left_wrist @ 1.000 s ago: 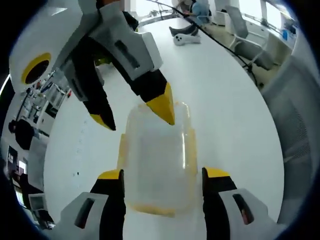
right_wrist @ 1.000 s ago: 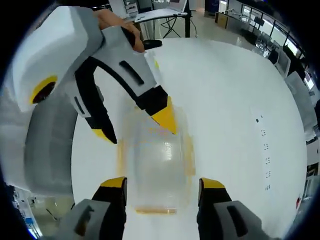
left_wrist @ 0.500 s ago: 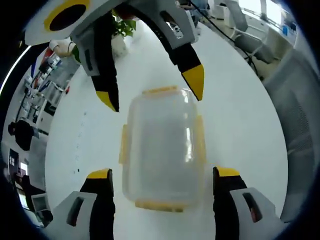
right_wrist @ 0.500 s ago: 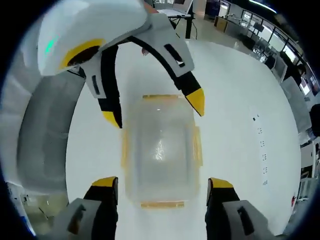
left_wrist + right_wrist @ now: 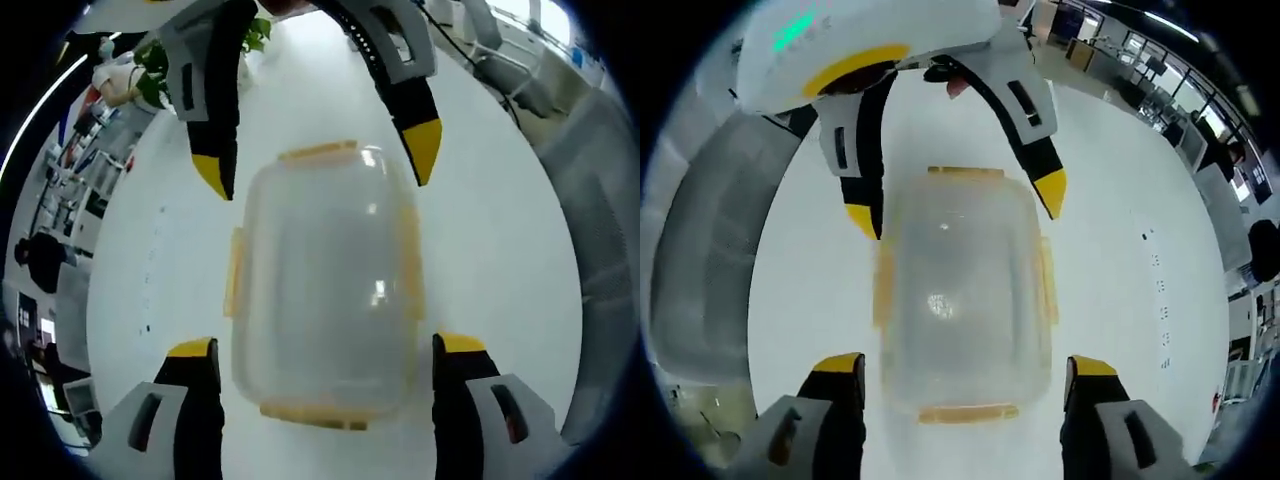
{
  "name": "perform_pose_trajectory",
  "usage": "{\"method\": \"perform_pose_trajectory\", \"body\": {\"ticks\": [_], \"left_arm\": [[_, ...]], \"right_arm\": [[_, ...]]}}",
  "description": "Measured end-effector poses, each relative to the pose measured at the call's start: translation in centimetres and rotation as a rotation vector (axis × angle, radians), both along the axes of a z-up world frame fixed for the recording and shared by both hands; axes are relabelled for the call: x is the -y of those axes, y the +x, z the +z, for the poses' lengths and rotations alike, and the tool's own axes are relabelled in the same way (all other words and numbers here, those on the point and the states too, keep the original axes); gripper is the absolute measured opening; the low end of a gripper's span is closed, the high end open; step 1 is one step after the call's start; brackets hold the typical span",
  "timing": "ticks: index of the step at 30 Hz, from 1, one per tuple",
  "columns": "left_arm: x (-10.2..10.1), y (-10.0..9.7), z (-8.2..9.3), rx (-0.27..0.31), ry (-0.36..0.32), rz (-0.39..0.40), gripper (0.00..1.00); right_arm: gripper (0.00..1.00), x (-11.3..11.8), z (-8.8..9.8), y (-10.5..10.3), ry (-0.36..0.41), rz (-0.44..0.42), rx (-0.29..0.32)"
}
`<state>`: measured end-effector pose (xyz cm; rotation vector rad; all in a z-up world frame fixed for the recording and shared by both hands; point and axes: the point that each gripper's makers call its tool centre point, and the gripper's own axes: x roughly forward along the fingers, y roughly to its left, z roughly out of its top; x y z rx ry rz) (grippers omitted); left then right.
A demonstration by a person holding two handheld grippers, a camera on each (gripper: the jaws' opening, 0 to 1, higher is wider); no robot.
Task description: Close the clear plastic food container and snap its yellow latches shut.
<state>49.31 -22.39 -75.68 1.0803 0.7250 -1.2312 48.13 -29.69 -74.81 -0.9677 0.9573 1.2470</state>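
Two views: both look down on one clear container [image 5: 325, 290] with its lid on, lying on a white table [image 5: 500, 220].
Change: the container sits fuller and nearer in each view than half a second ago; the opposite gripper has lifted toward the top edge (the cameras moved too).
Latches: yellow latches [image 5: 968, 412] show on all four sides; whether they are snapped down I cannot tell.
Left gripper [image 5: 325, 350]: jaws spread wide, one at each side of the container's near end, not touching.
Right gripper [image 5: 965, 365]: jaws likewise wide apart, flanking its near end, gripping nothing.
Opposite tips: each gripper's yellow tips hover by the far corners.
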Motion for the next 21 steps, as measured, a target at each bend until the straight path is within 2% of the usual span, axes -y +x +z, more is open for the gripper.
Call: {"method": "perform_pose_trajectory", "body": {"ticks": [4, 6, 12, 14, 21], "left_arm": [[0.0, 0.2, -0.5, -0.007, 0.009, 0.012, 0.84], [-0.1, 0.2, -0.8, 0.000, 0.024, 0.007, 0.83], [-0.5, 0.2, -1.3, 0.012, 0.068, -0.024, 0.80], [-0.4, 0.3, -1.2, 0.003, 0.059, -0.012, 0.80], [-0.5, 0.2, -1.2, 0.007, 0.064, -0.011, 0.80]], "right_arm": [[0.77, 0.0, -0.4, 0.7, -0.010, 0.004, 0.047], [0.80, -0.2, -0.5, 0.8, -0.001, -0.005, 0.050], [0.79, 0.0, -1.2, 0.5, -0.012, -0.005, 0.029], [0.76, 0.1, -1.5, 0.3, -0.016, -0.001, 0.018], [0.76, 0.1, -1.5, 0.4, -0.019, 0.003, 0.022]]}}
